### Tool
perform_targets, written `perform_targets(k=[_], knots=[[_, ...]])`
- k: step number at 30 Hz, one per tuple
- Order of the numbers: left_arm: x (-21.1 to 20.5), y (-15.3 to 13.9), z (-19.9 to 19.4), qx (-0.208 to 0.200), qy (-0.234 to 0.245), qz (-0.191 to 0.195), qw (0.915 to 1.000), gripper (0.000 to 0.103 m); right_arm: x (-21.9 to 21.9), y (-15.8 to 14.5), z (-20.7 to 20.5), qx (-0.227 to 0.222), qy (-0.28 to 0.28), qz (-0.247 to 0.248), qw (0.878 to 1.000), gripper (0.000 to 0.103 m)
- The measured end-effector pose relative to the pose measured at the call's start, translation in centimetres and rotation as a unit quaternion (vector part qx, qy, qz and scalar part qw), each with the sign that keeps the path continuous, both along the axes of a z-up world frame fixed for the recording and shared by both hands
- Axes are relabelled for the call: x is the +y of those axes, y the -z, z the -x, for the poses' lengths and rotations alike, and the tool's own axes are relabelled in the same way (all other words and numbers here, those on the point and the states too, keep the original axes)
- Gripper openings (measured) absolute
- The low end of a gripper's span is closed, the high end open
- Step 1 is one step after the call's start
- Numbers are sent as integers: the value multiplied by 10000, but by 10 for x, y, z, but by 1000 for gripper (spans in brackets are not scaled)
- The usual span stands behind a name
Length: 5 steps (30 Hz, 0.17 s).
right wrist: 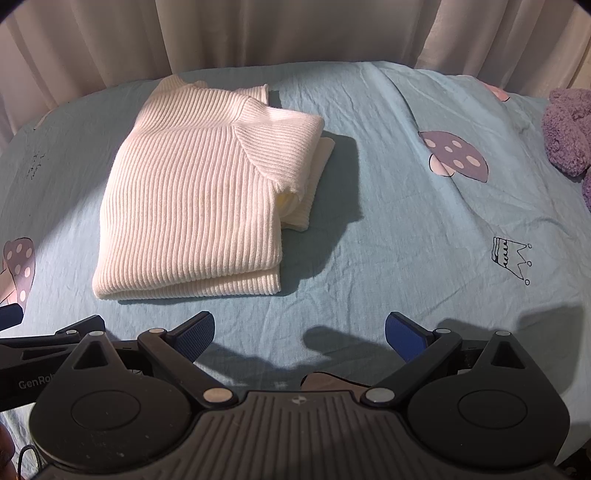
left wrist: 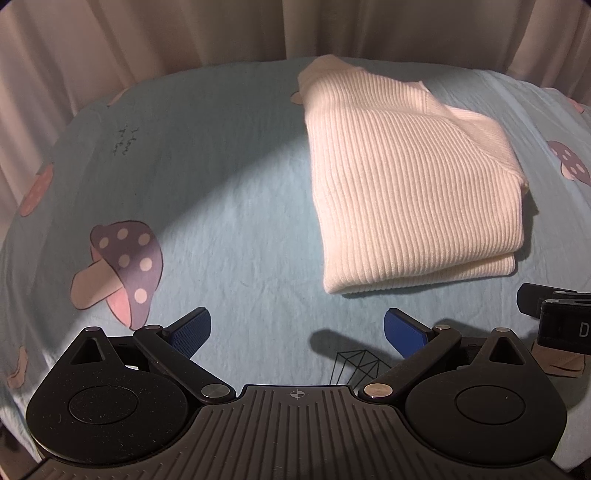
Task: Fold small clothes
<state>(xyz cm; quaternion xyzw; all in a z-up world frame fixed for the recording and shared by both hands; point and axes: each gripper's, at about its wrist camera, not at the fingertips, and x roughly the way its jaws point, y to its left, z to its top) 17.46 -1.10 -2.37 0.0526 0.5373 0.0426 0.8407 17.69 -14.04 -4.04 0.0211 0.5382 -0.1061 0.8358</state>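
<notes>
On the blue mushroom-print sheet (right wrist: 388, 229) of the bed, we find the white ribbed sweater (right wrist: 207, 192) lying folded into a compact rectangle, with a sleeve tucked under its right edge and partly protruding there. In the left wrist view the sweater (left wrist: 402, 184) sits ahead and to the right of the left tool (left wrist: 297, 330), well apart from its blue pads (left wrist: 192, 332); the jaws stand wide apart and hold nothing. In the right wrist view the sweater lies ahead and to the left of the right tool (right wrist: 299, 332), whose jaws are likewise spread apart and empty. We note that the two tools sit close side by side: part of the right tool (left wrist: 554, 314) enters the left view at its right edge, and part of the left tool (right wrist: 44, 347) enters the right view at lower left. A purple fuzzy item (right wrist: 569, 133) rests on the sheet at the far right, well apart from the sweater. Pale curtains (right wrist: 258, 33) hang behind the bed. Nothing lies between either tool and the sweater.
</notes>
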Motion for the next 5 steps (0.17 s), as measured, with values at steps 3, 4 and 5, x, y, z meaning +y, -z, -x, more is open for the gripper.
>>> perform_targets(k=[3, 4, 5], knots=[[0, 0, 0, 34, 13, 130, 9999, 102, 0, 0, 0, -5, 7, 1, 10000, 99], [0, 0, -1, 51, 17, 165, 9998, 102, -1, 0, -1, -8, 8, 1, 10000, 99], [-1, 0, -1, 74, 24, 201, 9998, 102, 0, 0, 0, -13, 10, 3, 10000, 99]])
